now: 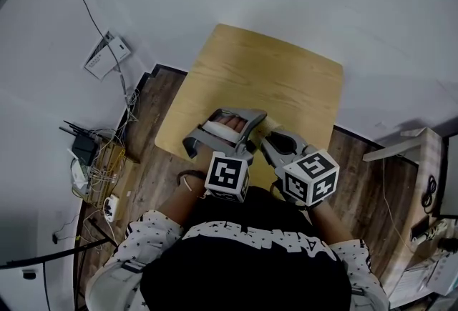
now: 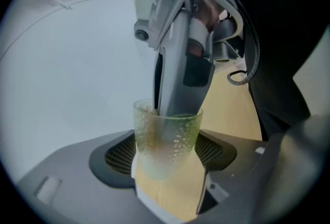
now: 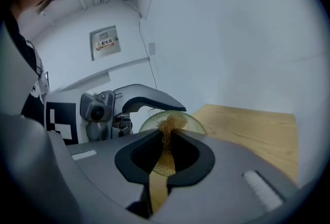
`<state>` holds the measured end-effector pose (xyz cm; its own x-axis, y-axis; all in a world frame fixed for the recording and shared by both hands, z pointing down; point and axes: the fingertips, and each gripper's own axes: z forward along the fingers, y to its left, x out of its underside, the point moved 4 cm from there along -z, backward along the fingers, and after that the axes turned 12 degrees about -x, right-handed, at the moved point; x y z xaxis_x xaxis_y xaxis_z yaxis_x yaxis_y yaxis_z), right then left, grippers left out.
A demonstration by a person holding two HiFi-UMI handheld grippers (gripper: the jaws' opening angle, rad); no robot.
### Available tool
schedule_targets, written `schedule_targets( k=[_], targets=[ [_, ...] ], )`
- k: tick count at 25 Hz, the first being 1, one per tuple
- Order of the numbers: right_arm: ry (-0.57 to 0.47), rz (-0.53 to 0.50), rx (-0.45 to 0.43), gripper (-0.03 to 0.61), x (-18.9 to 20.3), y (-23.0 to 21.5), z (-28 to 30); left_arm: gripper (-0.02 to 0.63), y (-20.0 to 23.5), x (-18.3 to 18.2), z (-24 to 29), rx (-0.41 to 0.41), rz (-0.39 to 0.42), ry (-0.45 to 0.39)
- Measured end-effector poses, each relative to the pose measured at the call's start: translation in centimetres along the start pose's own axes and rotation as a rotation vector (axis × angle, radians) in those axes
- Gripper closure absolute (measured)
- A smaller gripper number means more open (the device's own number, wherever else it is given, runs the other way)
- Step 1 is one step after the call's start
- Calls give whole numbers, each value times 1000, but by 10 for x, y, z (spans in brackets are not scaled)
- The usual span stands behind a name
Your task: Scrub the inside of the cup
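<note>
The right tool (image 3: pixel 165 155) is pinched nearly shut on a golden wire scourer (image 3: pixel 167 126), and its tips sit inside the mouth of the cup (image 2: pixel 165 140). The left tool (image 2: pixel 166 164) stands wide, its pads clamped on the cup's sides. The cup's long axis runs crosswise to the left jaws, with the mouth facing the right tool. The cup is pale green, translucent and dimpled, and it is held above the wooden counter (image 3: pixel 252 125).

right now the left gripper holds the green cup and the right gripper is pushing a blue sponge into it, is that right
Not quite. What the right gripper holds is a golden-brown wiry scrubber, not a blue sponge; the right gripper view shows it. The rest stands: the left gripper holds the green cup and the right gripper reaches into it.
</note>
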<state>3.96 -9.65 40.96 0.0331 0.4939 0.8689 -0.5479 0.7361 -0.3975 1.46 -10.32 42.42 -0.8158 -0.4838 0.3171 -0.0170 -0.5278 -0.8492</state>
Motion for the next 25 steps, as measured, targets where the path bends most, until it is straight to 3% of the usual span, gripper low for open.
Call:
schedule_targets(
  k=[13,19,25],
  targets=[
    [239,-414,83,538,5,11,10,261,-3,4,-1,35,-7,17],
    [374,-712,131,535,9,13,15,261,-3,7,1,39,-4,23],
    [450,-857,136,531,16,15,18,261,-7,9,-1,53,-9,27]
  ],
)
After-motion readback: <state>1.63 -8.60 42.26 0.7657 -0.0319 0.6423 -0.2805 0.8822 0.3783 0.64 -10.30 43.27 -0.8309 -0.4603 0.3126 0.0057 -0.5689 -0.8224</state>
